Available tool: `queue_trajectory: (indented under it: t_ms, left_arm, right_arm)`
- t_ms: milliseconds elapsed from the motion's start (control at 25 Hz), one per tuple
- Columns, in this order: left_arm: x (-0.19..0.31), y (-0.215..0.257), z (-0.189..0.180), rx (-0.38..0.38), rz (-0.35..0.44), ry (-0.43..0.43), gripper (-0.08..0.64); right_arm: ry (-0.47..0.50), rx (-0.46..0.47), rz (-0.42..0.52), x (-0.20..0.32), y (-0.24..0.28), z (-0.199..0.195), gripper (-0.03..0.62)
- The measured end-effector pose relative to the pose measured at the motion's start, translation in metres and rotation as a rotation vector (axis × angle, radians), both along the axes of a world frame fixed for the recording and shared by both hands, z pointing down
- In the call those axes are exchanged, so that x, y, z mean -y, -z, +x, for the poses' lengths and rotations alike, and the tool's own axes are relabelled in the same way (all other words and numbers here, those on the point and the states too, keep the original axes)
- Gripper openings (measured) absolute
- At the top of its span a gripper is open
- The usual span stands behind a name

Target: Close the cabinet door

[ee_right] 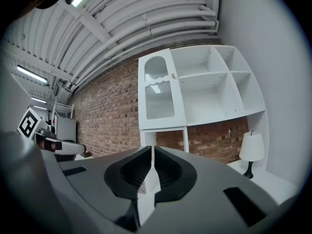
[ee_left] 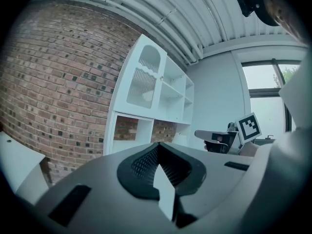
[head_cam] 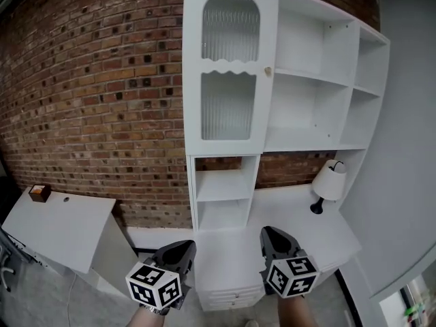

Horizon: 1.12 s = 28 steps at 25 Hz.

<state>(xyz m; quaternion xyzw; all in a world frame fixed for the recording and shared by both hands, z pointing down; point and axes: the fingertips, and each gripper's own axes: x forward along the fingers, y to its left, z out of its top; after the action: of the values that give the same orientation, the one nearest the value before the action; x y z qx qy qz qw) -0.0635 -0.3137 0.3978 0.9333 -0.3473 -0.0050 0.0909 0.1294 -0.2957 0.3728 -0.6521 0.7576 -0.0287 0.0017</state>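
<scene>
Inspection finds the cabinet door (head_cam: 230, 67) on the upper left compartment of the white shelf unit (head_cam: 320, 80), which stands against the far brick wall (head_cam: 102, 80). The door carries two ribbed glass panels and a small knob (head_cam: 268, 71) on its right edge. It lies across the compartment front; we cannot tell whether it sits fully flush. The compartments to its right stand uncovered.

Below the shelves, a white tabletop (head_cam: 286, 210) carries a small lamp (head_cam: 330, 182) at its right end, near the side wall.

Both tools are held near us, well apart from the door, and touch nothing. The left hand-held gripper (head_cam: 184, 247) has its jaws fully together, with nothing between them. The right hand-held gripper (head_cam: 267, 233) has its jaws a thin slit apart, also with nothing between them. Each points level toward the shelf unit.

At far left, a tilted white panel (head_cam: 61, 227) bears a small brown box (head_cam: 40, 193) at its upper corner.
</scene>
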Motion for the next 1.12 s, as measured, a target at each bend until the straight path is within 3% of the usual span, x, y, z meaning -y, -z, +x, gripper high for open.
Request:
queue_trajectory:
  t_ms: [520,1120]
  left_arm:
    - [-0.044,0.002,0.005,-0.019,0.011,-0.015,0.008]
    - [-0.052,0.002,-0.013,-0.03,0.012,0.053,0.008]
  right_arm:
    - [-0.004,0.001,0.0,-0.064,-0.008,-0.007,0.038]
    - [-0.029,-0.006,0.007,-0.088,-0.007,0.007,0.035]
